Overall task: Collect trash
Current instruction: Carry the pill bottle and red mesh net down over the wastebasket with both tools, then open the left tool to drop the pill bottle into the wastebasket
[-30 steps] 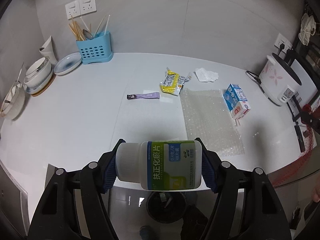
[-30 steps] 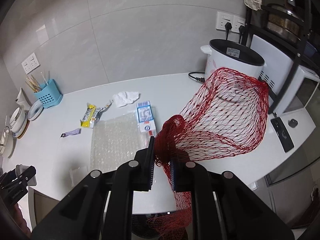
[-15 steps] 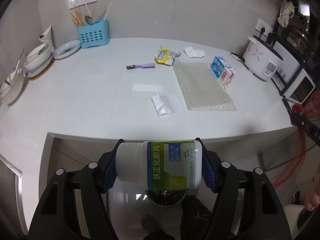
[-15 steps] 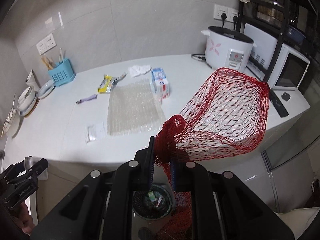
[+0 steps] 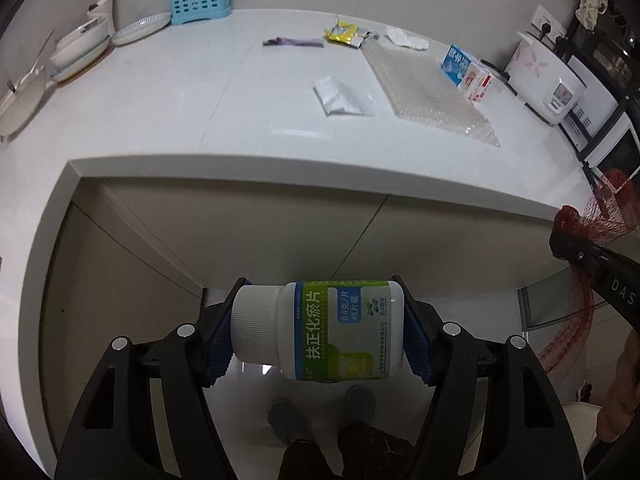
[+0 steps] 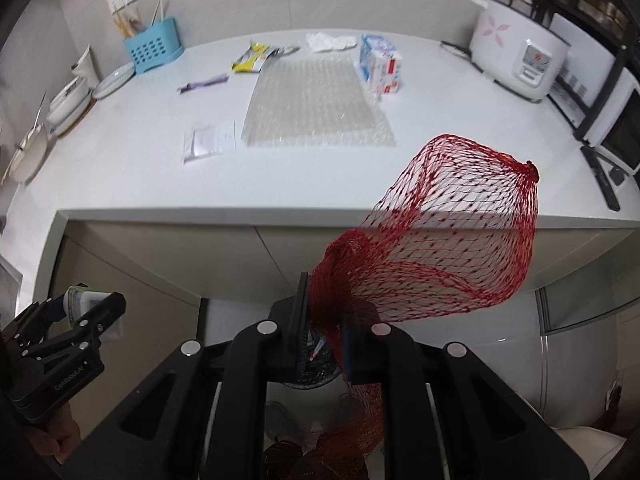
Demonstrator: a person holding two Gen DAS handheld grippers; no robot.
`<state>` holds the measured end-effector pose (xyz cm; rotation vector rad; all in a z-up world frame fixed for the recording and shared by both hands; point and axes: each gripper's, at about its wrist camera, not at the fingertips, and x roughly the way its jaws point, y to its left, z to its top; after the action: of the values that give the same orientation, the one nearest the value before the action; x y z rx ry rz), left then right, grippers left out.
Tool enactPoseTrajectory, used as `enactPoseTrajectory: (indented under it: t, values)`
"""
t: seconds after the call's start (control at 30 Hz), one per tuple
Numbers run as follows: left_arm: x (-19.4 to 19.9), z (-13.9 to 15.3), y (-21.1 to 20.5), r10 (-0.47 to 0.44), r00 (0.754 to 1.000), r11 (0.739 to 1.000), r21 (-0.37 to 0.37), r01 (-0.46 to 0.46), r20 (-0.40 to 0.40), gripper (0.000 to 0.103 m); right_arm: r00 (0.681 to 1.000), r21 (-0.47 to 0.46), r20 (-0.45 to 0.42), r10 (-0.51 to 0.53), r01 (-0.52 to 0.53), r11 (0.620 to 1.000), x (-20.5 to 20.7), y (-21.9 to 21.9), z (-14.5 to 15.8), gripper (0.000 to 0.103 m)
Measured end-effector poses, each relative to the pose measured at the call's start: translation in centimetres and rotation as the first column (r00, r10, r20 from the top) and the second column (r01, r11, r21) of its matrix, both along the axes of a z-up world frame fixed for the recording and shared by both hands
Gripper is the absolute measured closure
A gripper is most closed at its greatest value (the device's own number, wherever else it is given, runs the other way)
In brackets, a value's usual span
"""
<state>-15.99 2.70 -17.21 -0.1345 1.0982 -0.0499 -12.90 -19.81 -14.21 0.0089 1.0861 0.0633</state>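
- Currently, in the left wrist view, the left tool [image 5: 318, 336] sits at the bottom centre of the frame, its two fingers closed onto a white pill bottle [image 5: 324, 330] with a green and blue label.
- The pill bottle lies sideways across the fingers, long axis running left to right in the frame, ribbed white cap toward the left finger and base against the right one.
- In the right wrist view, the right tool [image 6: 324, 338] sits at the bottom centre, fingers pinched nearly together on the gathered neck of a red mesh bag [image 6: 448, 248], which balloons up and to the right.
- Both tools are held off the front edge of the white worktop [image 6: 140, 184], over the floor, not above the surface.
- Just below the right tool's fingers, partly hidden by them and the mesh, a dark round bin [image 6: 316, 372] shows on the floor; its contents are too hidden to tell.
- That bin is the relation that matters: it looks to lie directly under the right tool, while the left tool appears at the lower left of the right wrist view, well to the side, so the bottle probably needs to travel rightward before release.
- More rubbish lies on the worktop in the upper half of the frame: a sheet of bubble wrap [image 6: 316, 108], a small clear packet [image 6: 208, 142], a yellow wrapper [image 6: 252, 60], a purple wrapper [image 6: 204, 82], a crumpled tissue [image 6: 330, 42] and a blue and white carton [image 6: 380, 66].
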Motion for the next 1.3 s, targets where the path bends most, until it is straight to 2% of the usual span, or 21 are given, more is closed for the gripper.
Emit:
enactPoseTrajectory:
  t: [0.2, 0.33, 0.47, 0.77, 0.93, 1.1, 1.3]
  values:
    - [-0.9, -6.2, -1.4, 0.001, 1.000, 1.000, 0.005, -0.001, -0.022, 0.036, 0.997, 0.036, -0.017, 0.075, -0.075, 0.997, -0.4, -0.4, -7.0, 0.091]
    - [-1.5, -11.8, -2.1, 0.003, 0.998, 1.000, -0.009, -0.004, -0.070, 0.036, 0.993, 0.045, -0.046, 0.113, -0.111, 0.993, -1.2, -0.6, -12.8, 0.091]
    - [-1.8, -18.7, -3.3, -0.021, 0.991, 1.000, -0.019, 0.018, -0.130, 0.036, 0.990, 0.039, -0.053, 0.132, -0.130, 0.991, -1.9, -0.9, -19.3, 0.091]
    - [-1.0, -33.4, -4.5, -0.035, 0.984, 0.999, -0.018, 0.032, -0.174, 0.036, 0.980, 0.083, -0.143, 0.141, -0.130, 0.988, -1.8, -0.9, -34.6, 0.091]
    - [0.2, -40.5, -5.6, -0.036, 0.976, 0.999, -0.009, 0.035, -0.214, 0.036, 0.976, 0.074, -0.176, 0.127, -0.115, 0.991, -1.5, -1.3, -40.4, 0.091]
    - [0.7, -46.4, -7.1, -0.049, 0.972, 0.999, -0.001, 0.050, -0.228, 0.036, 0.976, 0.068, -0.192, 0.103, -0.091, 0.993, -1.4, -1.7, -44.5, 0.091]
    - [0.8, -50.7, -7.7, -0.050, 0.965, 0.999, -0.012, 0.048, -0.257, 0.036, 0.973, 0.033, -0.205, 0.110, -0.106, 0.994, -1.5, -1.4, -48.3, 0.091]
